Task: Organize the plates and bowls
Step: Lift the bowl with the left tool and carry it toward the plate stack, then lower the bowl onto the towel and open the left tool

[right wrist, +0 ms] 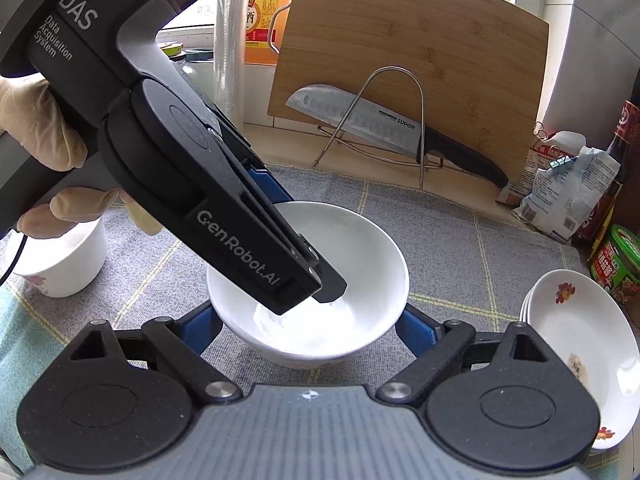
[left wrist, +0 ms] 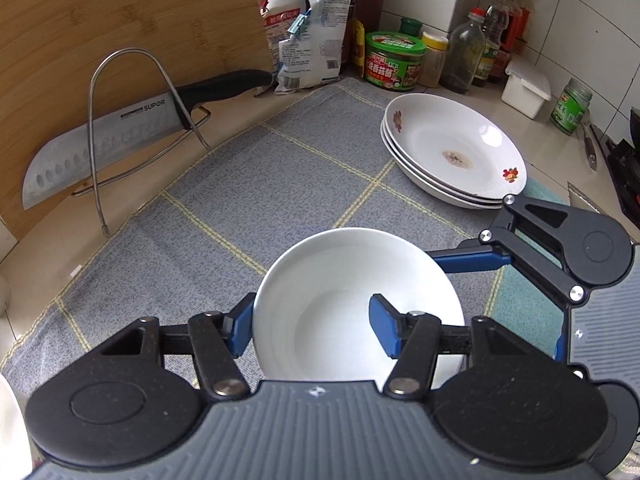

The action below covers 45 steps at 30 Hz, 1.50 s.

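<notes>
A plain white bowl point(left wrist: 352, 304) point(right wrist: 320, 292) sits on the grey checked mat point(left wrist: 256, 184). My left gripper point(left wrist: 312, 330) straddles its rim, one blue finger outside at the left and one inside; whether the pads press the wall I cannot tell. My right gripper point(right wrist: 308, 326) is open, a blue finger on each side of the bowl's base; it also shows in the left wrist view point(left wrist: 472, 260). A stack of three floral plates point(left wrist: 452, 152) point(right wrist: 584, 344) lies at the mat's far right. A small white floral cup point(right wrist: 68, 256) stands to the left.
A bamboo cutting board point(left wrist: 120, 40) and a cleaver point(left wrist: 120, 136) in a wire rack point(left wrist: 132, 128) stand at the back left. Bags, jars and sauce bottles point(left wrist: 396, 60) line the tiled back wall. A white lidded box point(left wrist: 524, 88) and a stove edge point(left wrist: 624, 160) are at the right.
</notes>
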Motion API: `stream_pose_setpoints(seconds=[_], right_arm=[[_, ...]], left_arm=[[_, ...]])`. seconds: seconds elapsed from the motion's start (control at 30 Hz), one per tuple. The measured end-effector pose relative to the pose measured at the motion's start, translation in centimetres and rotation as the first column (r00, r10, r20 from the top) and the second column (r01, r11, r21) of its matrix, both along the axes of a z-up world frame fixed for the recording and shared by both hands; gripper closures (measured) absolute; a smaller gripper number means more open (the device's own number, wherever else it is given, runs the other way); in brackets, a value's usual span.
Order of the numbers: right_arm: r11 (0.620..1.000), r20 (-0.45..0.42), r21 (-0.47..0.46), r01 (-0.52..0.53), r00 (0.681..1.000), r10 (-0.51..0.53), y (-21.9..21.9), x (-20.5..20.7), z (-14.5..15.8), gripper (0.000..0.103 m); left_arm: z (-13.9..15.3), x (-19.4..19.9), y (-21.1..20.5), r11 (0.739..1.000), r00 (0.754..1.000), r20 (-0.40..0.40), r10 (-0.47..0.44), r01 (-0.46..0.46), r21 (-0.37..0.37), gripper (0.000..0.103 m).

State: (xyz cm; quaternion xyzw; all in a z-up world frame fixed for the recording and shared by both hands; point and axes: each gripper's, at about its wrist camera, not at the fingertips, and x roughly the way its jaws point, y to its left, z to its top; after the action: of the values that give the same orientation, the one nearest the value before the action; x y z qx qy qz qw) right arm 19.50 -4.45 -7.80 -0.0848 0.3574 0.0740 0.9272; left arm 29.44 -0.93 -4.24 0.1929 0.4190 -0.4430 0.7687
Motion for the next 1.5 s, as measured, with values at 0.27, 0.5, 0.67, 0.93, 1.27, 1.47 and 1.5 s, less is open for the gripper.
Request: stream_pose_setpoints(seconds=[0.27, 0.5, 0.67, 0.93, 1.27, 1.47, 1.5], right_arm=[[0.999, -0.020, -0.004, 0.051, 0.998, -0.051, -0.9, -1.1, -0.6, 0.008], [0.998, -0.038, 0.000, 0.065, 0.997, -0.065, -1.3, -1.3, -1.1, 0.008], [0.997, -0.051, 0.013, 0.070, 0.996, -0.069, -1.5, -1.1, -1.4, 0.008], [0.998, -0.030, 0.029, 0.058, 0.998, -0.057, -1.6, -1.6, -1.3, 0.000], [0.999, 0.009, 0.027, 0.024, 1.000, -0.024, -0.9, -2.8, 0.1, 0.000], [0.999, 0.036, 0.037, 0.008, 0.999, -0.009, -0.2, -3.4, 0.9, 0.000], [0.999, 0.038, 0.038, 0.008, 0.999, -0.009, -0.1, -3.5, 1.0, 0.000]], left_arm=[[-0.8, -0.8, -1.5, 0.999, 0.999, -0.012, -0.043, 0.043, -0.003, 0.045], [-1.4, -1.0, -1.9, 0.999, 0.998, -0.033, -0.049, 0.049, -0.007, 0.045], [-1.9, -0.8, -1.8, 0.999, 0.998, -0.047, -0.040, 0.040, -0.019, 0.040], [-1.1, -1.8, -0.6, 0.996, 0.999, -0.023, -0.030, 0.028, -0.081, 0.013], [2.2, -4.3, 2.4, 0.989, 0.994, 0.079, 0.076, -0.064, -0.135, 0.010], [4.8, -6.5, 6.1, 0.962, 0.959, 0.179, 0.220, -0.183, -0.203, 0.004], [5.1, -6.9, 6.8, 0.954, 0.951, 0.183, 0.250, -0.209, -0.215, 0.004]])
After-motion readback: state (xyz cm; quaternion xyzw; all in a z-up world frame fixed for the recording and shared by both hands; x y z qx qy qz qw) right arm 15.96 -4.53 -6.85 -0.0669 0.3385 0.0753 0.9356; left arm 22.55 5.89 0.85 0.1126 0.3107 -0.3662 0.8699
